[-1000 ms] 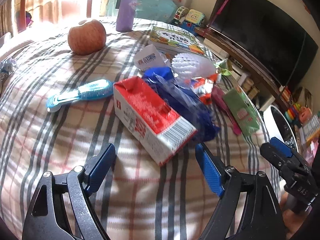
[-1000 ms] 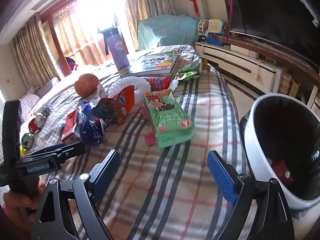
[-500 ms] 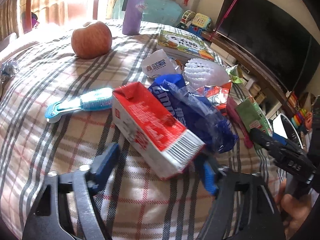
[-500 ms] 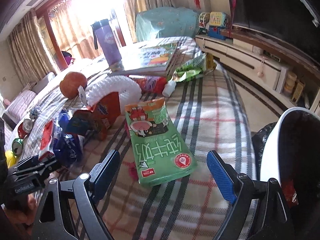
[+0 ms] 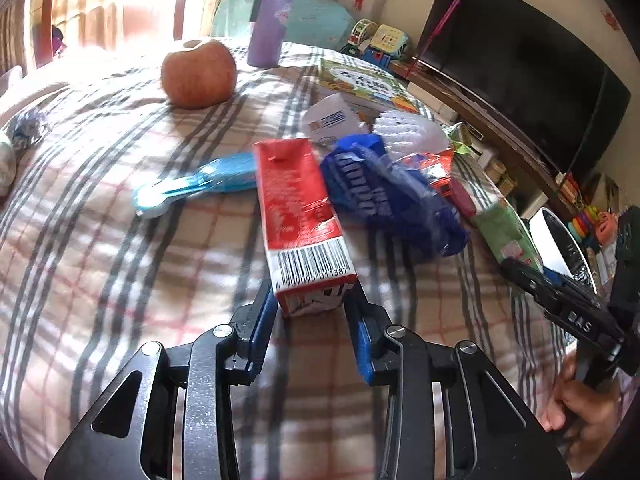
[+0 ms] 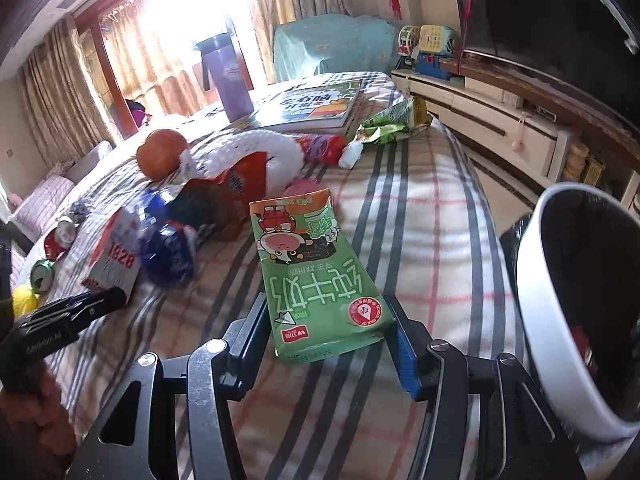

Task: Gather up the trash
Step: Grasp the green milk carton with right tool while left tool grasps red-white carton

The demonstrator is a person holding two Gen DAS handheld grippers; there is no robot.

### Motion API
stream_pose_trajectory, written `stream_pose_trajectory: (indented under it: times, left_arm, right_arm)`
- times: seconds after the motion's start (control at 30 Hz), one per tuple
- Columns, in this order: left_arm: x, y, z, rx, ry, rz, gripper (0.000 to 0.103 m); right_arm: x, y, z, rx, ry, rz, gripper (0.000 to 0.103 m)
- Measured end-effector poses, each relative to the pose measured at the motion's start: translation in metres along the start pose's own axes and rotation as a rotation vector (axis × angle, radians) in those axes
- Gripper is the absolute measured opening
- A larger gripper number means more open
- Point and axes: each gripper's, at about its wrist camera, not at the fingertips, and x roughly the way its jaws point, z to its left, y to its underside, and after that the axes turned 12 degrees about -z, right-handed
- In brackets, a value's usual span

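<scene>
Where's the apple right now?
In the left wrist view the apple sits on the plaid blanket at upper left, apart from the trash pile, with the purple bottle standing behind it to the right.

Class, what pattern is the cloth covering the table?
A plaid cloth: cream ground crossed by grey stripes and thin red lines. The left wrist view shows it best.

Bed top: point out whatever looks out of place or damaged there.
Trash is strewn across the plaid blanket. A red carton and a green carton lie flat on their sides, a blue wrapper is crumpled, and an orange packet is torn open. An apple sits among it all.
</scene>
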Motion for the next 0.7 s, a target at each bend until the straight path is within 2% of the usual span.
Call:
stream_pose_trajectory:
  times: [0.1,0.17,0.23,0.27,0.37,0.4,0.47,0.5,0.53,0.7]
  left_arm:
    - [-0.001,0.002,0.008,-0.018,-0.022,0.002,0.034]
    - [0.0,0.002,0.008,-0.025,-0.029,0.005,0.04]
    - [0.0,0.0,0.005,-0.014,-0.051,-0.006,0.062]
    - [0.001,-0.002,0.003,-0.004,-0.07,-0.021,0.065]
    - [0.008,-0.005,0.004,0.002,-0.087,-0.029,0.066]
    - [0.011,-0.005,0.005,-0.003,-0.084,-0.021,0.065]
    - [0.015,-0.007,0.006,-0.007,-0.077,-0.017,0.055]
    - [0.015,-0.008,0.006,-0.009,-0.06,-0.022,0.04]
    - [0.015,-0.007,0.006,-0.008,-0.048,-0.018,0.031]
    - [-0.001,-0.001,-0.001,0.02,-0.012,-0.05,0.031]
  right_arm:
    - [-0.006,0.005,0.003,0.009,0.002,-0.003,0.056]
    - [-0.005,0.005,0.005,0.003,0.009,-0.001,0.056]
    - [-0.003,0.005,0.007,-0.001,0.013,0.004,0.057]
    - [-0.002,0.004,0.007,-0.001,0.013,0.004,0.057]
    - [0.003,0.004,0.007,0.001,0.016,0.009,0.057]
    - [0.005,0.003,0.007,0.003,0.018,0.014,0.057]
    - [0.006,0.003,0.007,0.005,0.02,0.015,0.056]
    - [0.006,0.004,0.007,0.003,0.025,0.014,0.056]
    - [0.005,0.004,0.008,0.0,0.03,0.009,0.055]
    - [-0.009,0.008,0.01,0.009,0.037,-0.03,0.055]
